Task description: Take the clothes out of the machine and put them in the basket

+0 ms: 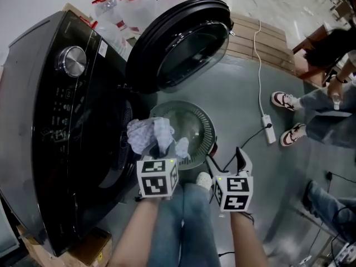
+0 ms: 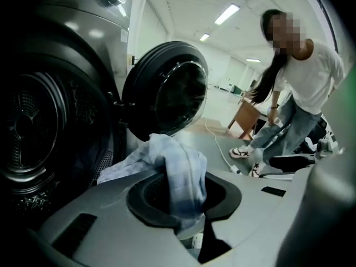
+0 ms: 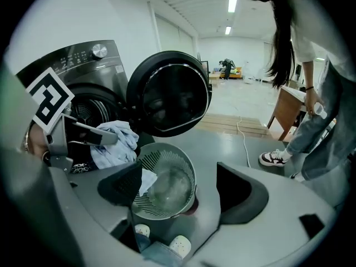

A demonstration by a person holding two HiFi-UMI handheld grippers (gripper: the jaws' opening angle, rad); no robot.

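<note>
My left gripper (image 1: 157, 156) is shut on a pale blue cloth (image 1: 149, 133), held just outside the black washing machine's (image 1: 61, 127) opening. In the left gripper view the cloth (image 2: 179, 174) drapes between the jaws of the left gripper (image 2: 186, 198), with the drum (image 2: 30, 129) to the left. The round grey-green basket (image 1: 204, 128) stands on the floor under the open door (image 1: 183, 43). A pale end of the cloth (image 3: 146, 180) hangs at the basket's (image 3: 181, 166) left rim. My right gripper (image 1: 228, 161) (image 3: 181, 191) is open and holds nothing, near the basket.
A white power strip (image 1: 268, 128) and its cable lie right of the basket. A person's sneakers (image 1: 285, 100) stand farther right, and that person (image 2: 303, 88) bends nearby. Wooden boards (image 1: 261, 38) and water jugs (image 1: 130, 4) sit behind the door. My legs (image 1: 183, 221) are below.
</note>
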